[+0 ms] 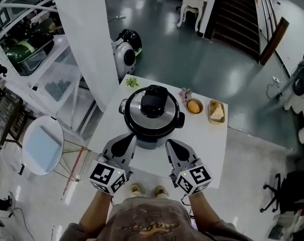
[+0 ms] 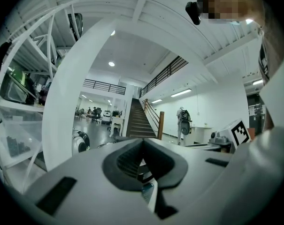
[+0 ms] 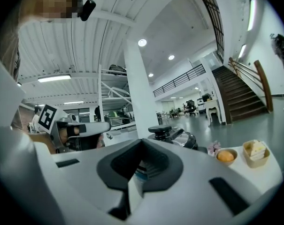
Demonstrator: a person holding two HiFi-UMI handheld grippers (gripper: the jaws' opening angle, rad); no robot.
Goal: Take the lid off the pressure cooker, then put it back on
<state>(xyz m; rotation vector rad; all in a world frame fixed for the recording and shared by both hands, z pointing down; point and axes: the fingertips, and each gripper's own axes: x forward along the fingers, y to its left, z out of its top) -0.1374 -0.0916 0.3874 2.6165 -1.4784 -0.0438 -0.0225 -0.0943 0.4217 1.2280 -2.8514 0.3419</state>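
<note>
Cooker (image 1: 150, 138) at frame centre on table (image 1: 212, 147), lid (image 1: 153, 108) on. Left gripper (image 1: 128, 138) and right gripper (image 1: 171, 144), lower centre, just beside its near edge; both jaws together, empty.

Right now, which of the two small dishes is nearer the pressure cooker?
The round bowl holding something orange; the squarish dish with a yellow wedge sits beyond it, farther right.

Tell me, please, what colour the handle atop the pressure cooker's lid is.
The chunky handle is black; the head view shows it best.
</note>
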